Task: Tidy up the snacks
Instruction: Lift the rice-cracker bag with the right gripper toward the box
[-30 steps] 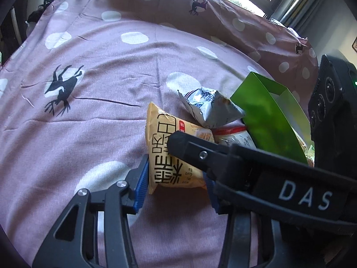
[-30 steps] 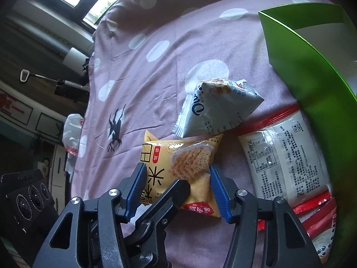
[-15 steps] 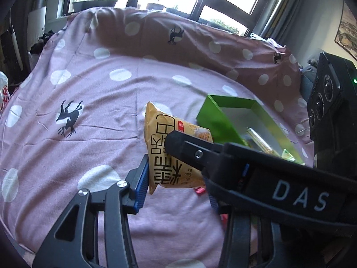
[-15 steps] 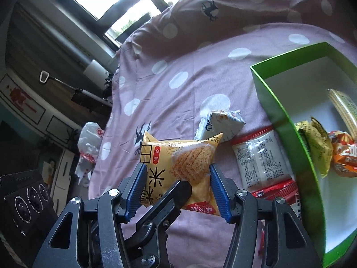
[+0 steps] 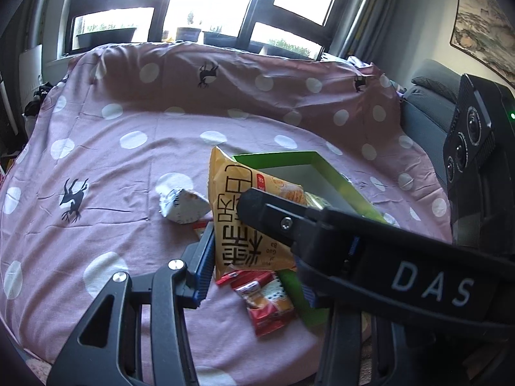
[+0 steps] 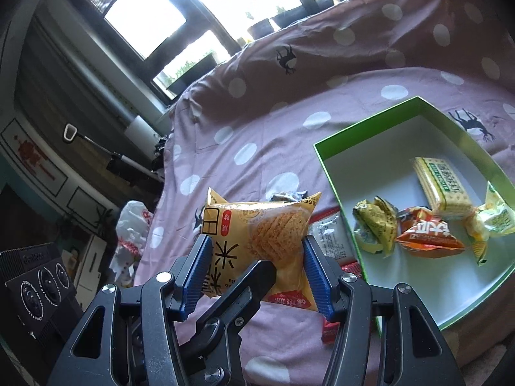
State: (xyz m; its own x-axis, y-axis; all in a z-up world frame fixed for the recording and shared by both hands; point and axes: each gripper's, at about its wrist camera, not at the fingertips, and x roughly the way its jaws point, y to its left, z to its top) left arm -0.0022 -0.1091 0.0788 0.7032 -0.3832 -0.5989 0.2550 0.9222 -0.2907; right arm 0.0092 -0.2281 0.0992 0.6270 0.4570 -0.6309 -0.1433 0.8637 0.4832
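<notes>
Lifting clear of the bed: the yellow cracker packet (image 6: 257,241) hangs pinched in the right gripper (image 6: 256,267), the left gripper (image 5: 254,251) closed on it too.

A second ago it lay on the spread; now it rides high, left of the green box (image 6: 379,122), so the drop-in looks next. Below, a pink spotted bedspread (image 5: 112,173), stray packets, sunlit windows (image 5: 199,0).

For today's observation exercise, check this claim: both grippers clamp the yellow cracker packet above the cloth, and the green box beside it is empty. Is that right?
Not quite. The green box is not empty: the right wrist view shows several snacks inside, including a pale biscuit pack and an orange packet. The rest holds: the left gripper and right gripper both clamp the yellow cracker packet above the cloth.
</notes>
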